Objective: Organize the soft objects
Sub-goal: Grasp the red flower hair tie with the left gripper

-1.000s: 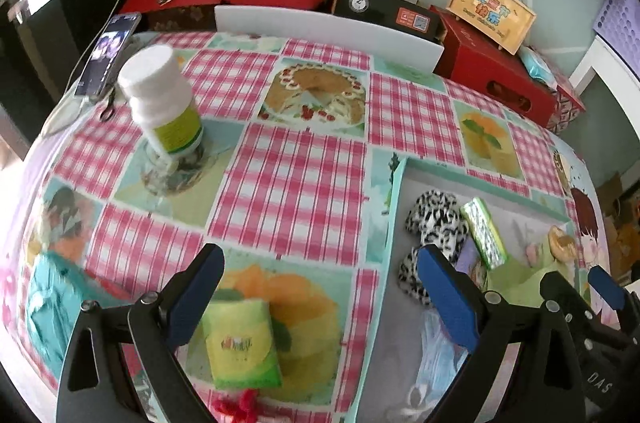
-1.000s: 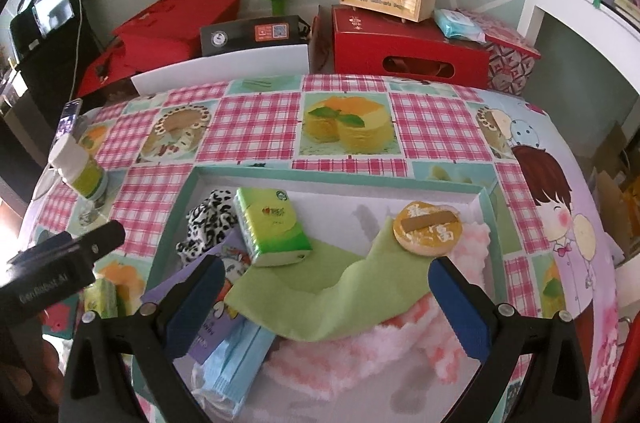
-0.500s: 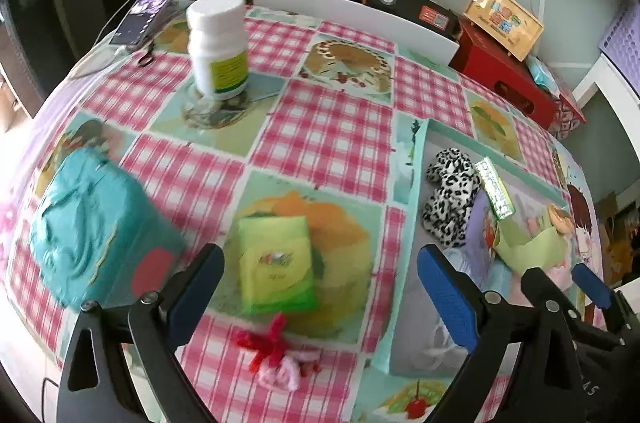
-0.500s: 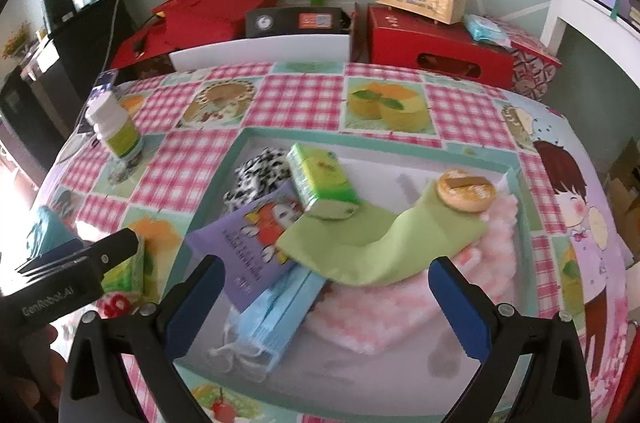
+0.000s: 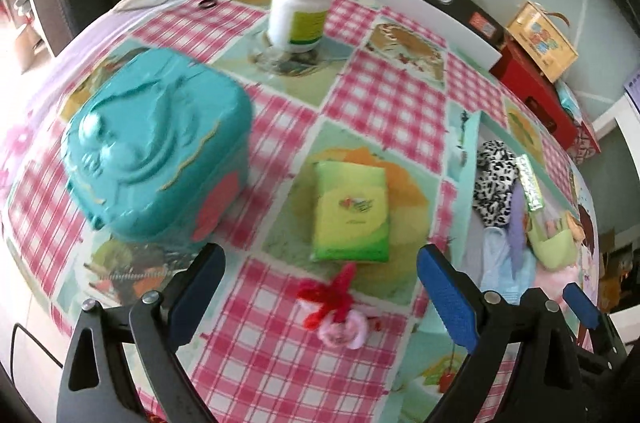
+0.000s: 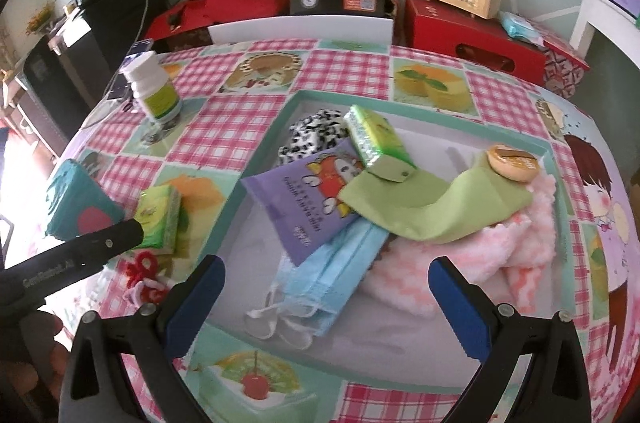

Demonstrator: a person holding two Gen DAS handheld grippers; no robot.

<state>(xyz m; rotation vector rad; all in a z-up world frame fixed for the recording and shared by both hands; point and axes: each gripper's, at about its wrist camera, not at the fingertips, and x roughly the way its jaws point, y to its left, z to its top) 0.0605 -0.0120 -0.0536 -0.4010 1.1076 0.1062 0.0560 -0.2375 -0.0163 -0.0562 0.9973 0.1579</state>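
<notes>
On the bench's left side sits a teal box [image 5: 156, 159], with a white bottle [image 5: 302, 9] behind it. Right of the box lies a green tissue pack [image 5: 352, 217], and a red-and-pink yarn trinket [image 5: 336, 311] lies between the left gripper [image 5: 320, 295] jaws, wide apart and empty. Farther right, the tray [image 6: 256, 159] (nearly full) holds soft items; open floor remains at its near edge. Above it, the right gripper [image 6: 324, 297] jaws gape, holding nothing.
</notes>
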